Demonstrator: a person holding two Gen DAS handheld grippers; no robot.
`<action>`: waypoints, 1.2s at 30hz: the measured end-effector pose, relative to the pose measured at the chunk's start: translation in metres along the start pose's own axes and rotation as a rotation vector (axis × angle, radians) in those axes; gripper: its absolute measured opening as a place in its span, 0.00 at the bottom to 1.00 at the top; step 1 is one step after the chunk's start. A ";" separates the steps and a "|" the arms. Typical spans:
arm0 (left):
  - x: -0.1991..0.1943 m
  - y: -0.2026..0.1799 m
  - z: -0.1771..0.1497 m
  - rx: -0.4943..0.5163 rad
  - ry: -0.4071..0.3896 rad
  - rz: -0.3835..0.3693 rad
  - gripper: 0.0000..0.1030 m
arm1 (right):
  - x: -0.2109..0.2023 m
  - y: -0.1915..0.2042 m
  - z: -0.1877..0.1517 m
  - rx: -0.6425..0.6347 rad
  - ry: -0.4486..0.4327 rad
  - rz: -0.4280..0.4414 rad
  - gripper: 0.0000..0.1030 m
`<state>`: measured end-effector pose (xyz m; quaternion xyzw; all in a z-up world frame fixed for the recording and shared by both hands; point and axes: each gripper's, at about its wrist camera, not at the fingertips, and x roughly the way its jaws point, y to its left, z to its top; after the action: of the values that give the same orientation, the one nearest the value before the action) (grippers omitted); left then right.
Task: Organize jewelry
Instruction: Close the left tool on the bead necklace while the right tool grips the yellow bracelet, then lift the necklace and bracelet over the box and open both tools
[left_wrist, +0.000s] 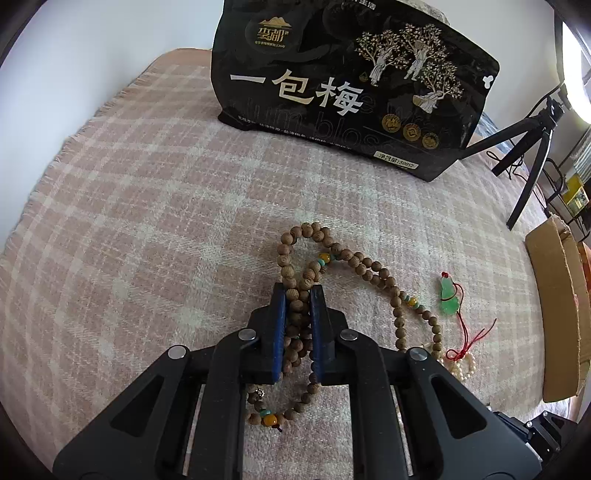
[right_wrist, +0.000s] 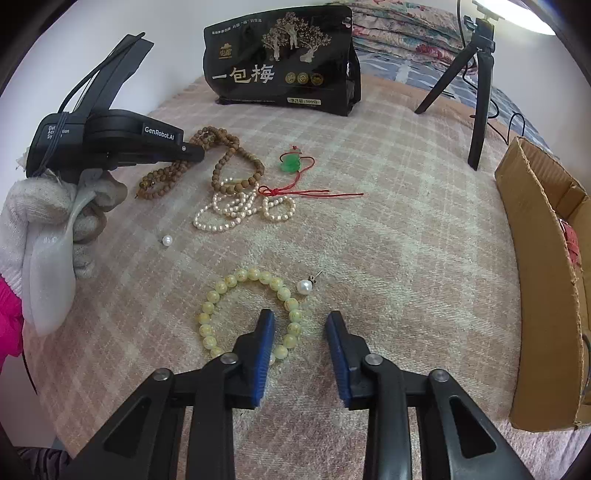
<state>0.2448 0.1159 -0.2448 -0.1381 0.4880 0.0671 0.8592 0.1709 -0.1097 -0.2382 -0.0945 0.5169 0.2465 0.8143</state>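
Left gripper (left_wrist: 298, 295) pinching wooden bead strand (left_wrist: 354, 260) between blue fingers (left_wrist: 279, 321); several loops bunched in the gap, rest trailing ahead and to the right over the blanket. Strand's long run lies forward-right of the fingers, so a lift would drag that tail across the pearl strands (right_wrist: 236, 208) and the green jade pendant (right_wrist: 290, 164) w/ red cord, which overlap it.

Right gripper (right_wrist: 300, 318) w/ fingers (right_wrist: 266, 334) apart, nothing pinched. Yellow bead bracelet (right_wrist: 251, 314) lies flat as a ring just ahead; left finger sits inside the ring, right-hand arc of beads in the gap between the two, not pressed. Closing as placed would prob. catch that arc. Pearl stud earring (right_wrist: 305, 285) just beside bracelet's far-right edge; loose pearl (right_wrist: 167, 240) well apart to the left.

Right hand clearly nearer the bracelet; left, in a white glove (right_wrist: 51, 218), busy w/ wood beads.

Surface: pink plaid blanket (left_wrist: 129, 177) on a bed, soft, beads sink in a bit. Cardboard box (right_wrist: 543, 280) at right, likely drop spot. Black snack bag (right_wrist: 280, 59) standing at back, tripod (right_wrist: 480, 74) and lamp beyond, white wall.
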 end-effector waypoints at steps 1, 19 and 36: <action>-0.001 -0.001 0.000 0.000 -0.003 -0.001 0.10 | 0.000 -0.001 0.000 0.001 -0.001 0.002 0.17; -0.067 -0.002 0.005 0.012 -0.097 -0.027 0.04 | -0.035 0.005 0.002 0.018 -0.055 0.023 0.05; -0.169 -0.016 0.009 0.064 -0.220 -0.082 0.04 | -0.118 -0.001 0.004 0.022 -0.164 -0.024 0.05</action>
<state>0.1694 0.1071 -0.0932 -0.1222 0.3865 0.0308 0.9136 0.1336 -0.1447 -0.1316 -0.0713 0.4501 0.2378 0.8578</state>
